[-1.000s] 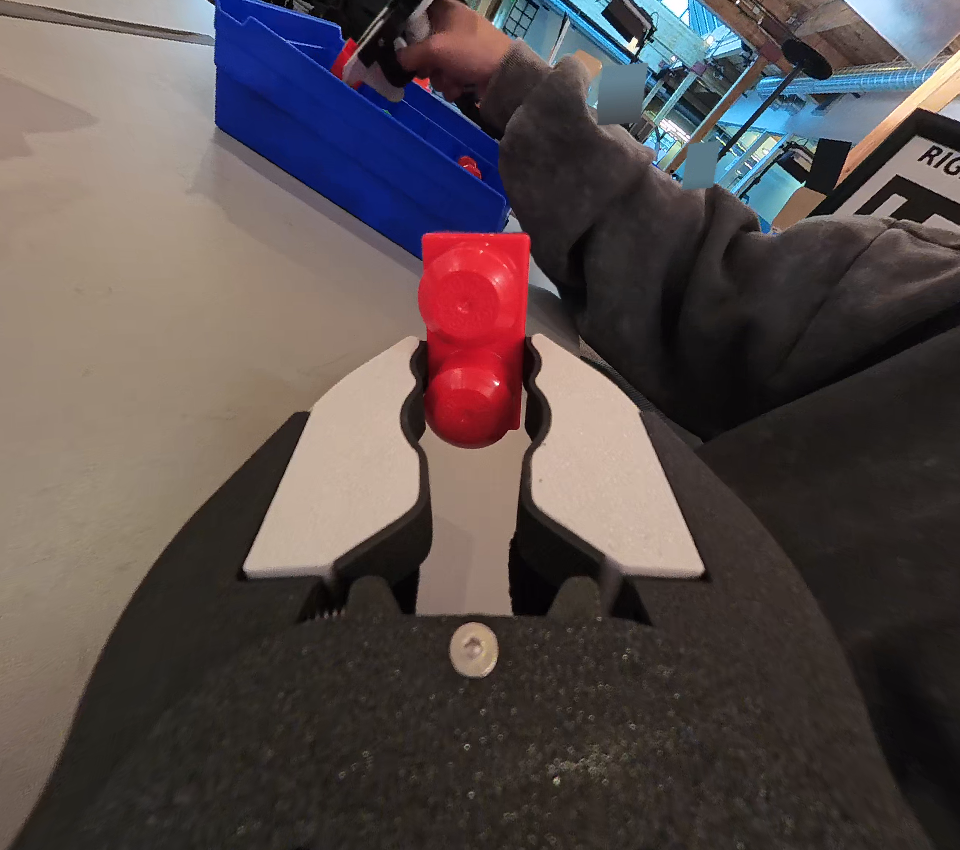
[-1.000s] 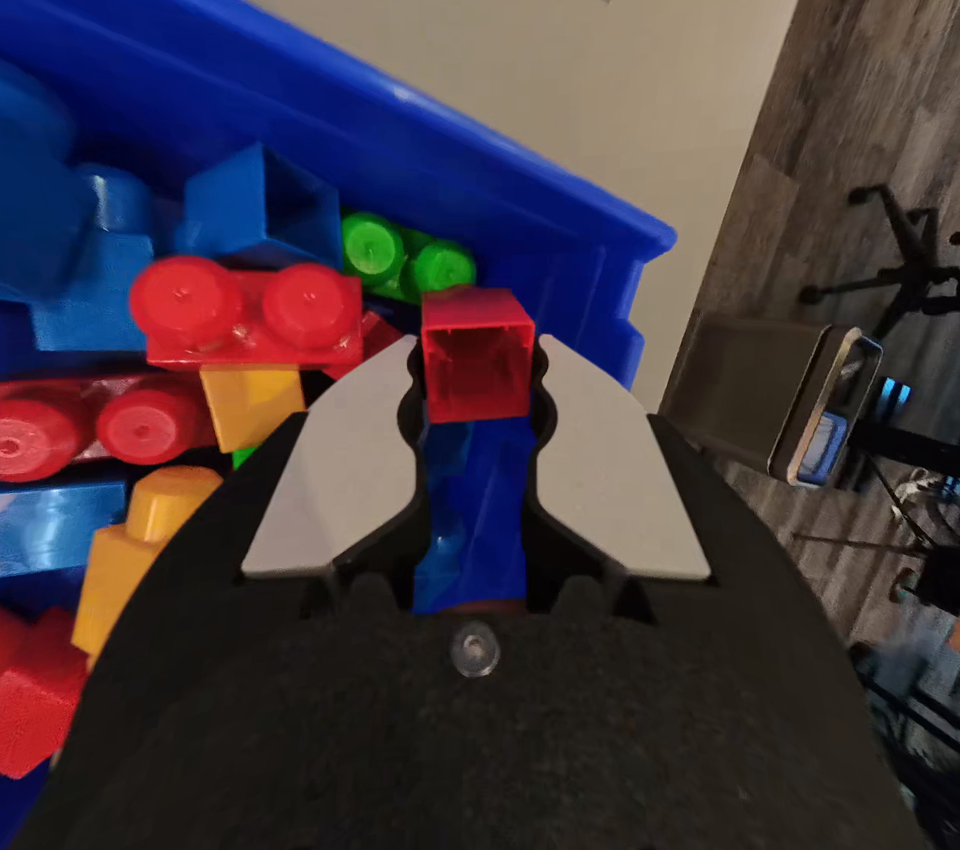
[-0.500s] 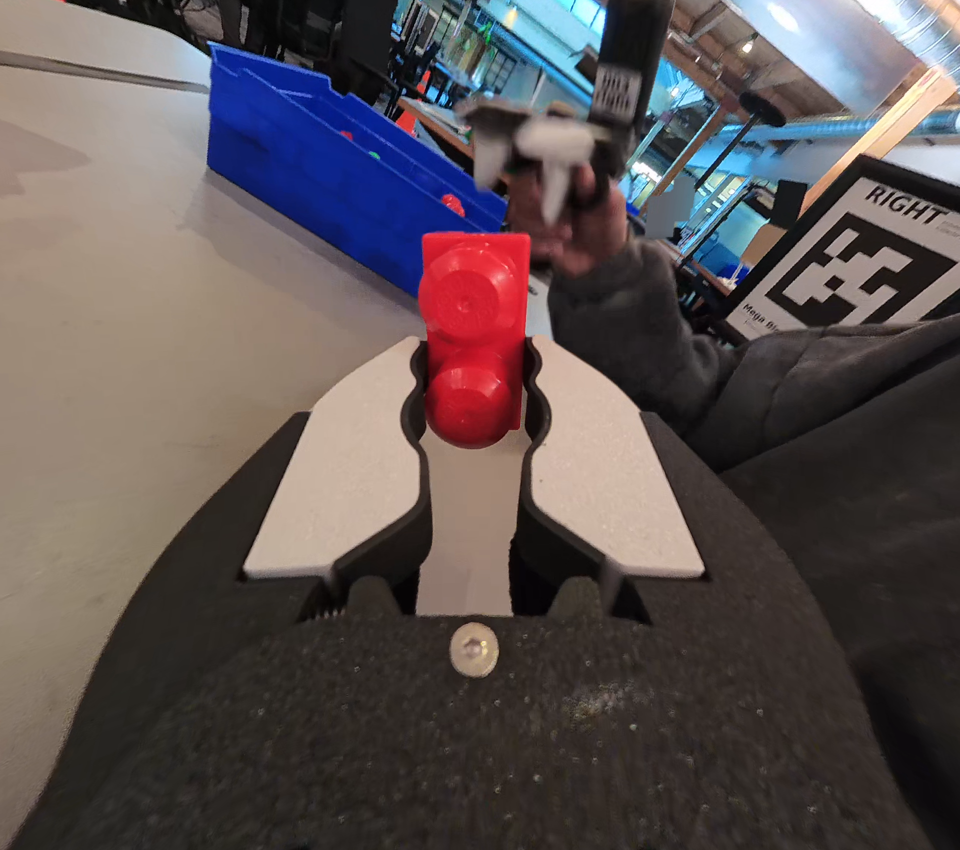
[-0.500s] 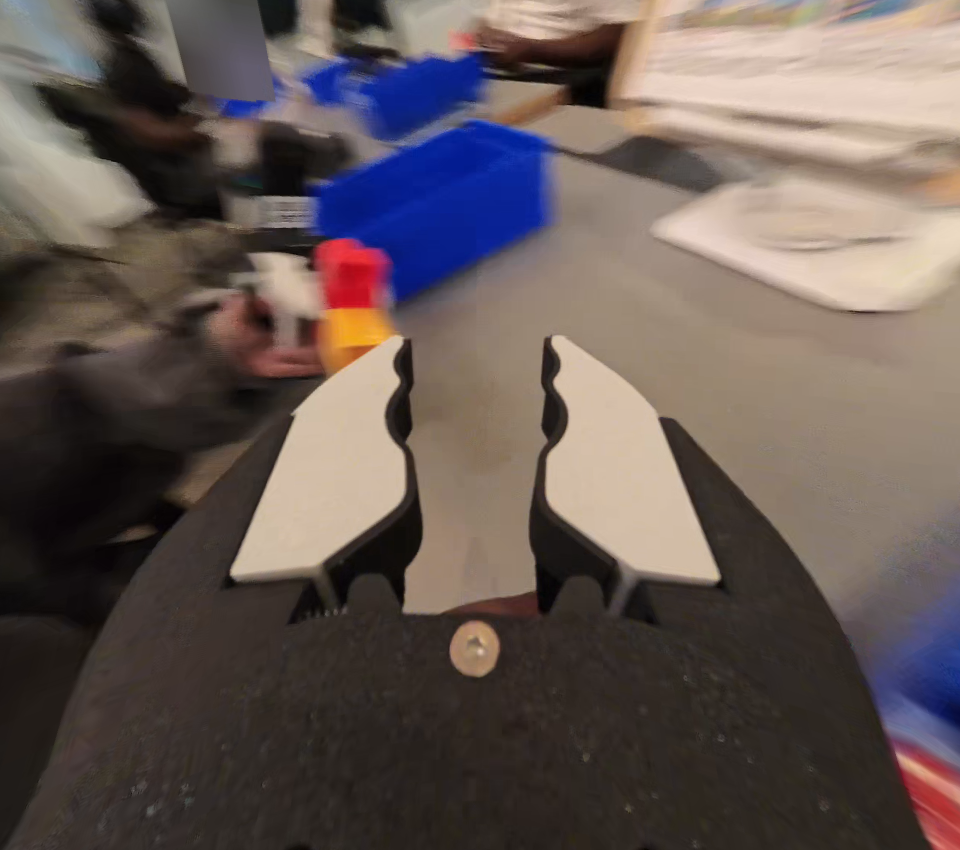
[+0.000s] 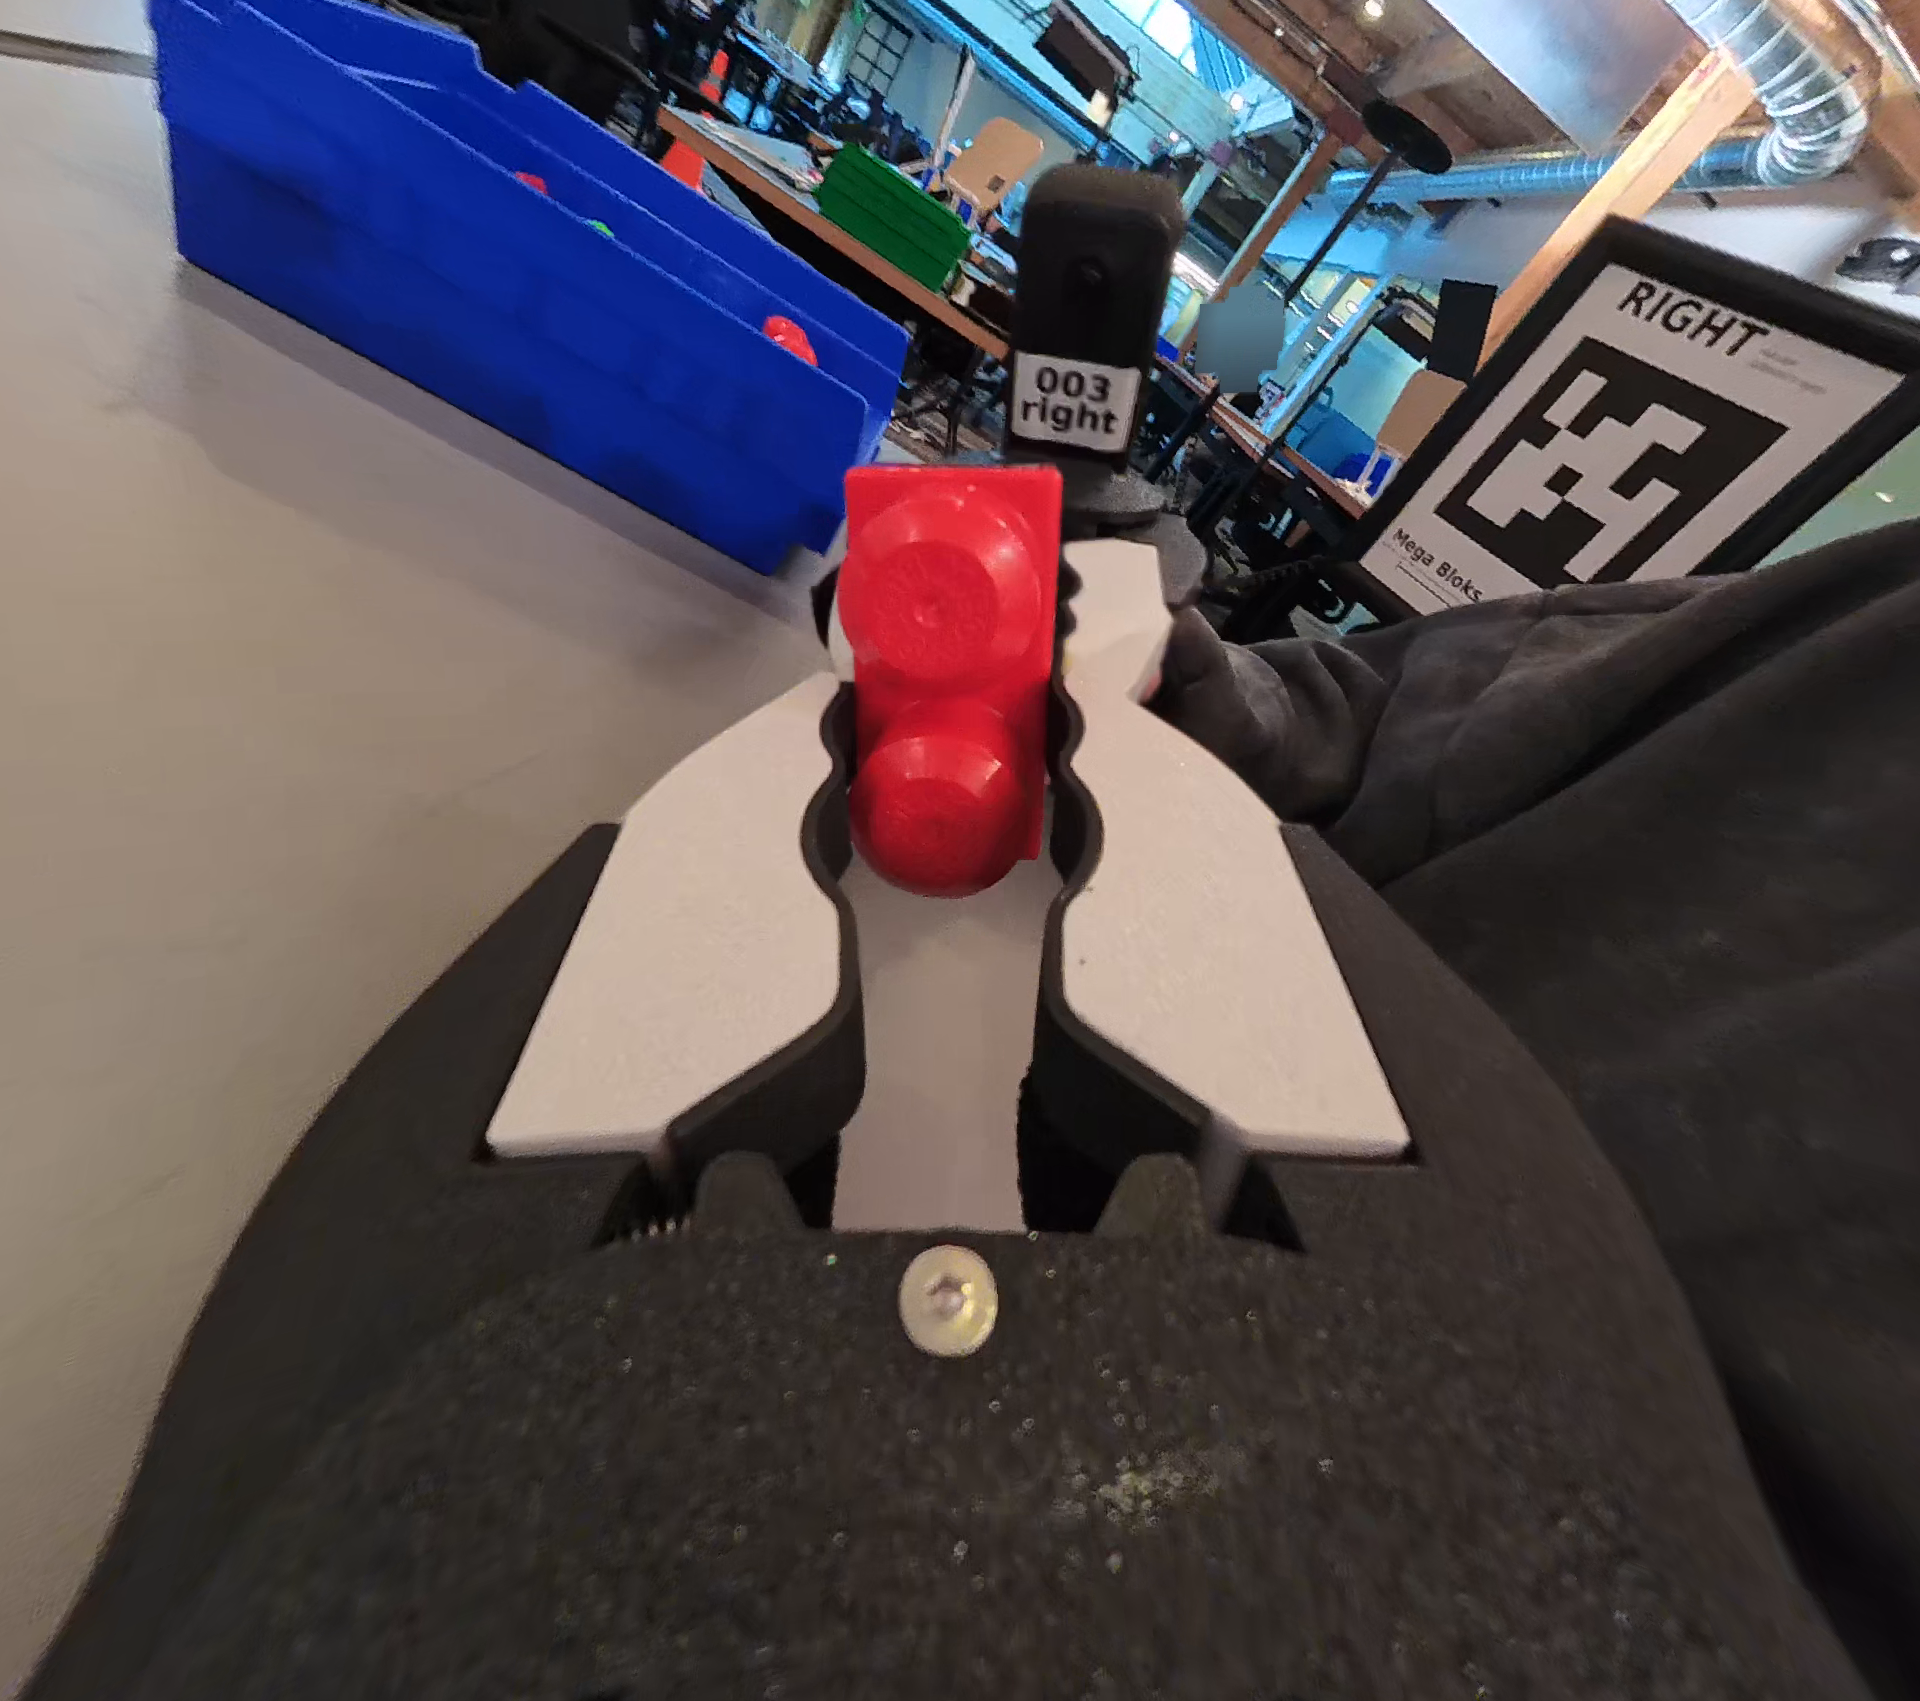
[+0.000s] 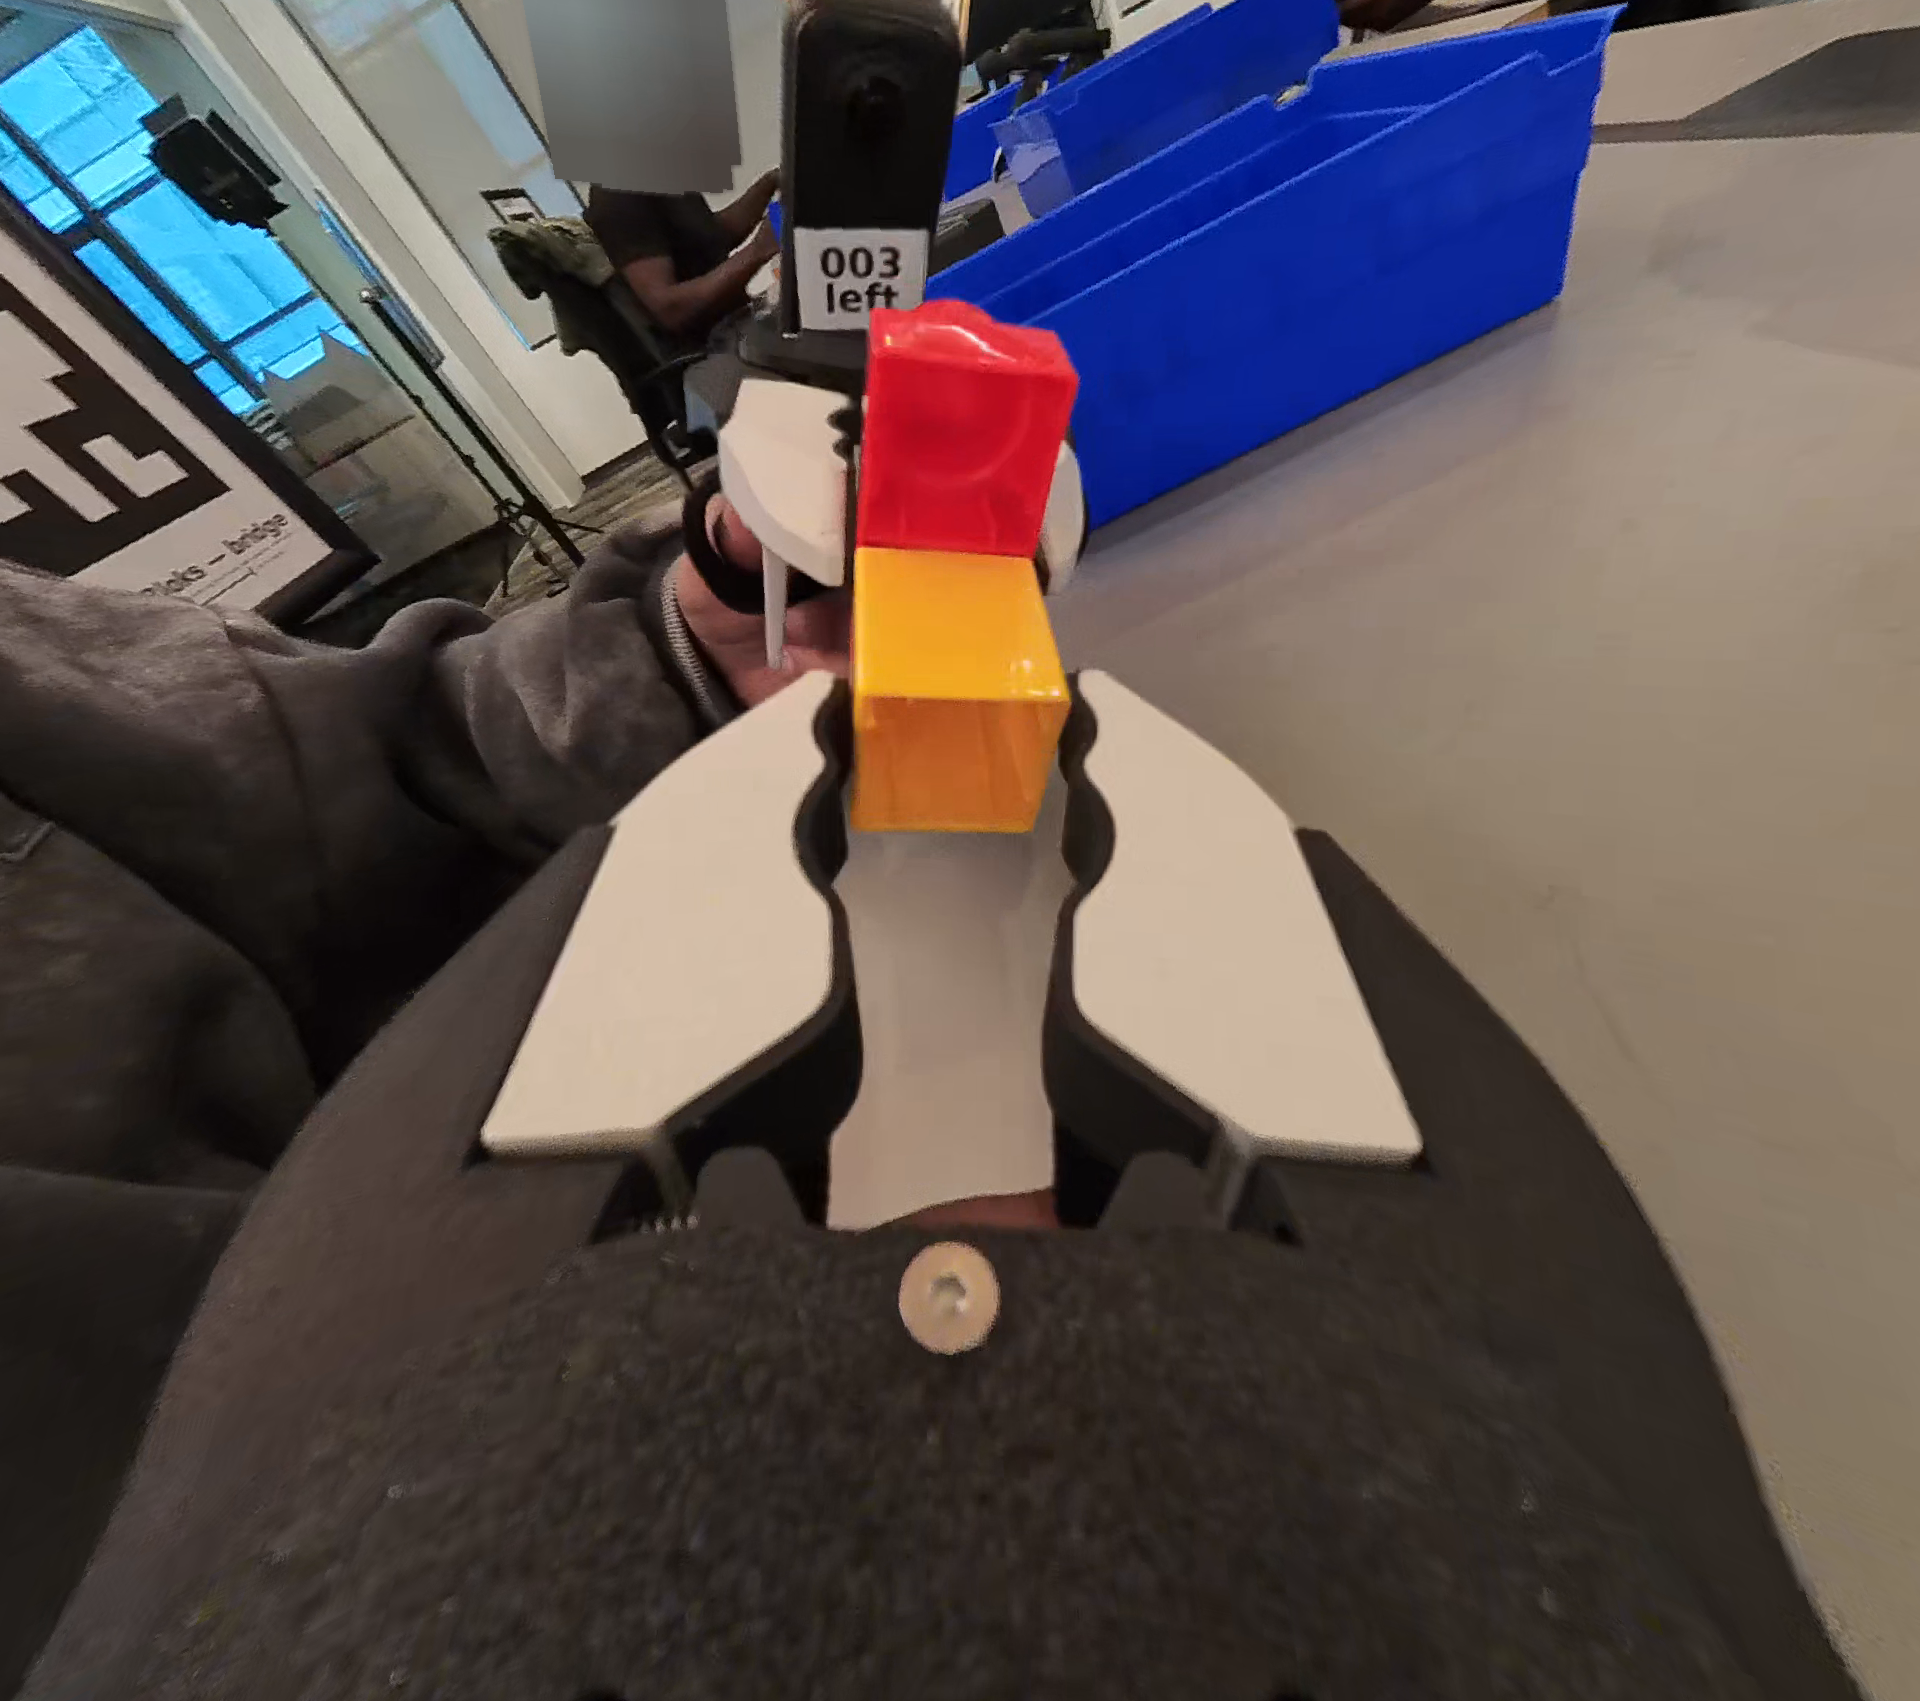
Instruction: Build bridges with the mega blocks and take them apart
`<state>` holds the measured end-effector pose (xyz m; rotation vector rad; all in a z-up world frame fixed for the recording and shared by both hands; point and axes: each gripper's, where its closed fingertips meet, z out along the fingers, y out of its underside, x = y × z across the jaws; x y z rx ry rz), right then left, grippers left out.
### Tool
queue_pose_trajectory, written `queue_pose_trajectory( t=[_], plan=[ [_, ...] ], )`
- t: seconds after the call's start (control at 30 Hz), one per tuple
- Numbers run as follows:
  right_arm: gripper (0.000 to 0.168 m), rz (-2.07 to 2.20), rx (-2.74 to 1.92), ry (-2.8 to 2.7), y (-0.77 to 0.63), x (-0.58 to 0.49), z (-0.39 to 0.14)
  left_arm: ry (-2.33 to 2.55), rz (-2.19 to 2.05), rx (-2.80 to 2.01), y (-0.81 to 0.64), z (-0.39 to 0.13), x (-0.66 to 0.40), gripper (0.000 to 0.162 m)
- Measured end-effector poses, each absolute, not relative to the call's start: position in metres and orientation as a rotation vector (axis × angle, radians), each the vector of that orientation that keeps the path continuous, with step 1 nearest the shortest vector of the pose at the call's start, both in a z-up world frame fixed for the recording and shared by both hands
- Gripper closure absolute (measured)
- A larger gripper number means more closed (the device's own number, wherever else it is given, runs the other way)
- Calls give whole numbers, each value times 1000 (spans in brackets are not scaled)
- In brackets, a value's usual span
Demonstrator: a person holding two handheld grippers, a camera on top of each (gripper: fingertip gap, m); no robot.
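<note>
Right claw (image 6: 951, 752) now around yellow block (image 6: 951, 716), earlier empty.

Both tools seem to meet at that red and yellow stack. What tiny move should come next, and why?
Probably close the right gripper on the yellow block. The left gripper is shut on the red block, the yellow one is stuck to it, and the open right fingers sit either side of the yellow. A squeeze should let them be pulled apart.
</note>
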<state>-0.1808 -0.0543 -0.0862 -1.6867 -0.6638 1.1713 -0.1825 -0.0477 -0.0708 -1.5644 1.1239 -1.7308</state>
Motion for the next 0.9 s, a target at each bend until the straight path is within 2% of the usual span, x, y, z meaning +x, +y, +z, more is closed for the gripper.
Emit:
queue_pose_trajectory(
  t=[0.43,0.53,0.73,0.9],
  plan=[
    [132,1053,-1673,-981,-77,-169,-90,1503,-1454,-1577,-75,-92,-184,128],
    [132,1026,-1651,-944,-72,-145,-79,1439,-1438,-1606,-59,-91,-194,129],
    [132,1001,-1601,-777,-59,-75,-41,1239,-1564,-1516,-33,-58,-218,129],
    [131,968,-1619,-714,-53,-59,-37,1229,-1545,-1580,-31,-76,-206,128]
  ],
)
